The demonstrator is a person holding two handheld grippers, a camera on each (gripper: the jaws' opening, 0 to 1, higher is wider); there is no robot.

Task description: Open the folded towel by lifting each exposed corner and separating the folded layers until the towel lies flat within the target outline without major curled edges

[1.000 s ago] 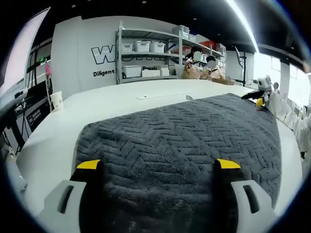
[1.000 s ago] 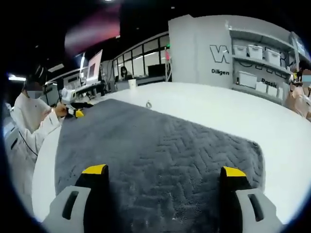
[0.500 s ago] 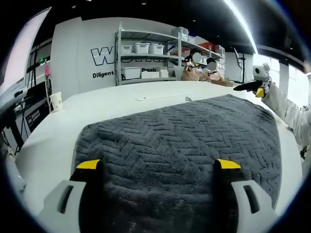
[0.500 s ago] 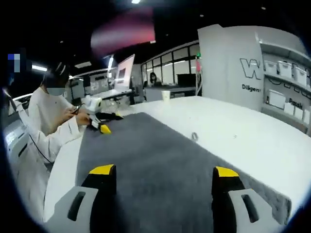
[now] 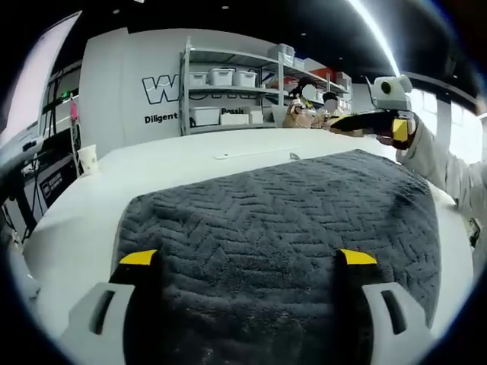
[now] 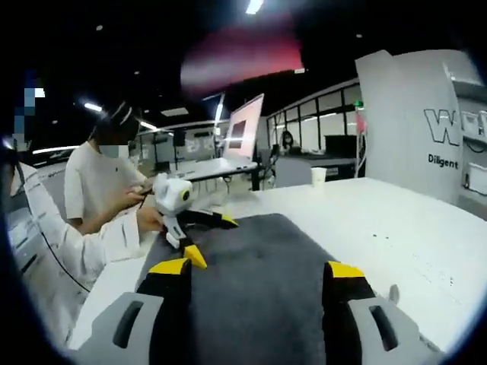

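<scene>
In the left gripper view my left gripper (image 5: 247, 257) sits low over the near edge of the towel (image 5: 281, 220), its jaws spread wide with nothing between them; the yellow-tipped fingers (image 5: 138, 258) stand over the pile, though I cannot tell whether they touch it. The towel is dark grey with a herringbone weave and lies spread across the white table (image 5: 76, 220), its near left corner rounded and flat. Just past its far edge a small object (image 5: 295, 154) rests on the table. At the far right my right gripper (image 5: 384, 114) is held up above the towel's far right corner, gripped by a white-sleeved arm (image 5: 445, 163). A paper cup (image 5: 88, 158) stands at the far left edge of the table. Beyond it a shelf (image 5: 228, 84) holds several white bins (image 5: 224, 74); I cannot see what is in them.

In the right gripper view my right gripper (image 6: 257, 268) is also released, jaws wide apart, raised above the towel (image 6: 251, 266). Farther along the towel's edge I see the left gripper (image 6: 179, 217), resting at the cloth. A laptop (image 6: 236, 144) stands open on a desk well behind.
</scene>
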